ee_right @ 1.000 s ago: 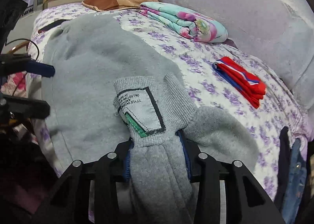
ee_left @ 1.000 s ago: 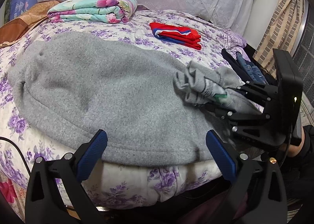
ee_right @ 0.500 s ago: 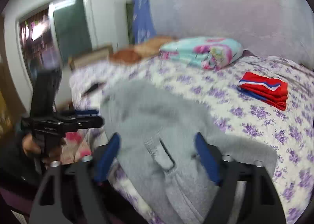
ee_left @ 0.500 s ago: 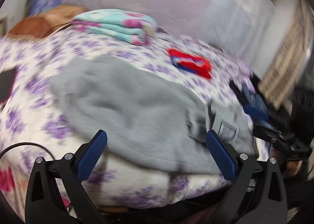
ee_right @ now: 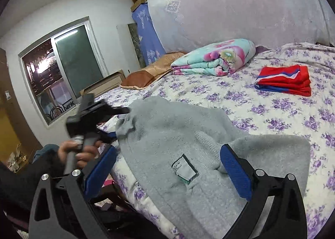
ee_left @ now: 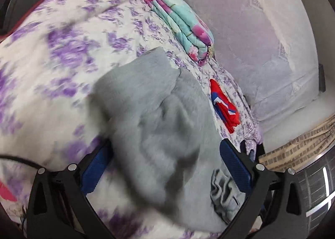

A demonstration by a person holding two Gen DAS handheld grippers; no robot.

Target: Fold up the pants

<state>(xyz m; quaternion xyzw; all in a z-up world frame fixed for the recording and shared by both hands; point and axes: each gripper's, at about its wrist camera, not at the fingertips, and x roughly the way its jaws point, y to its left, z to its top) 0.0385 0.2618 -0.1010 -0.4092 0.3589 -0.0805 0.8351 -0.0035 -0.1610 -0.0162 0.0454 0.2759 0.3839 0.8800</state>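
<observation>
Gripper jaws of both the left gripper (ee_left: pixel 165 167) and right gripper (ee_right: pixel 167 167) are spread wide and empty over the grey pants (ee_right: pixel 167 144) on the bed (ee_right: pixel 282 109); opposite edges should be pinched squarely before folding.

A white sewn-in label (ee_right: pixel 184 168) with a dark border sits on the grey pants (ee_right: pixel 167 144), between the two fingers of the right gripper (ee_right: pixel 167 170); its printed lines are too small and blurred to read. No other text is legible.
</observation>
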